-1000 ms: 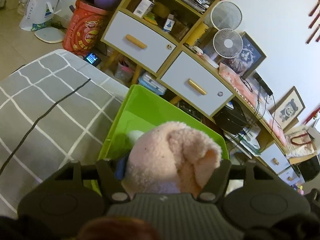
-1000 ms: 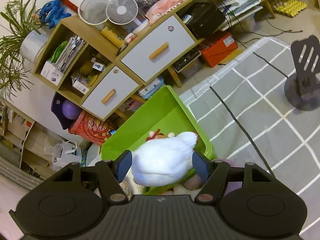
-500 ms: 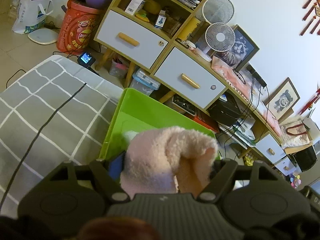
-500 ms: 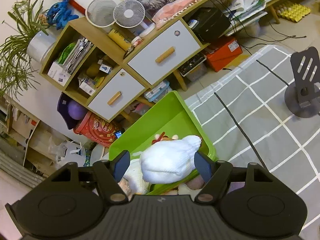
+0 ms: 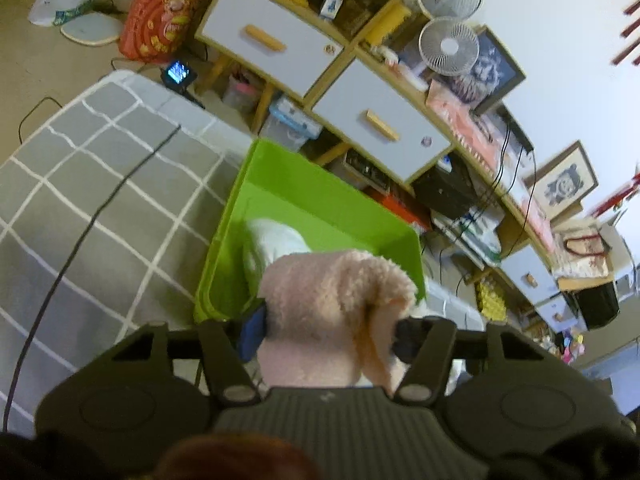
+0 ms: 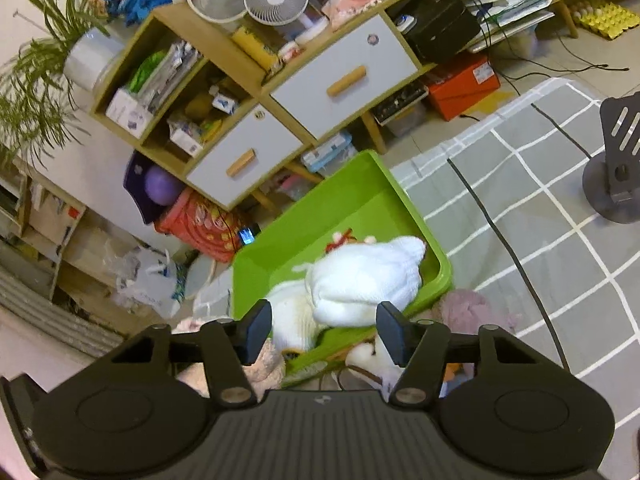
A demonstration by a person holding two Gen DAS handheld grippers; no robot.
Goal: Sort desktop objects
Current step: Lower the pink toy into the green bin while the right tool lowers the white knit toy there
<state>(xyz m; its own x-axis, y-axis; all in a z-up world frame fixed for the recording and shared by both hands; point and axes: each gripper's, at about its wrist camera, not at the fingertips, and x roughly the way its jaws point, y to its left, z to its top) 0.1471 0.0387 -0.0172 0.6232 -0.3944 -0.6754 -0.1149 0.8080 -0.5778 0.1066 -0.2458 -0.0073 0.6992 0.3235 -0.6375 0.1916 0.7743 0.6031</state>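
Now we hold two soft toys over the green bin [image 5: 280, 184], which sits at the far edge of the counter [image 5: 100, 200] with the grey checked cloth.

Our left tongs [image 5: 326, 326] are closing and squeeze the pink plush toy [image 5: 332, 304] from both sides. It is above the near end of the bin.

Our right tongs [image 6: 324, 330] are closing too. The white plush toy [image 6: 360, 284] sits between them, but the pads [image 6: 256, 326] do not seem to press on it. It hangs over the near part of the bin [image 6: 340, 208].

Inside the bin lies another white fluffy toy [image 5: 272, 244]. The far half of the bin floor is bare.

More soft toys crowd the near rim: a purple one [image 6: 468, 308] and a pink one [image 6: 264, 364].

A black cable [image 5: 100, 216] runs across the cloth. A dark stand [image 6: 616, 160] is off to the right, well apart from the bin. Past the counter edge is the wooden drawer shelf [image 5: 372, 124].
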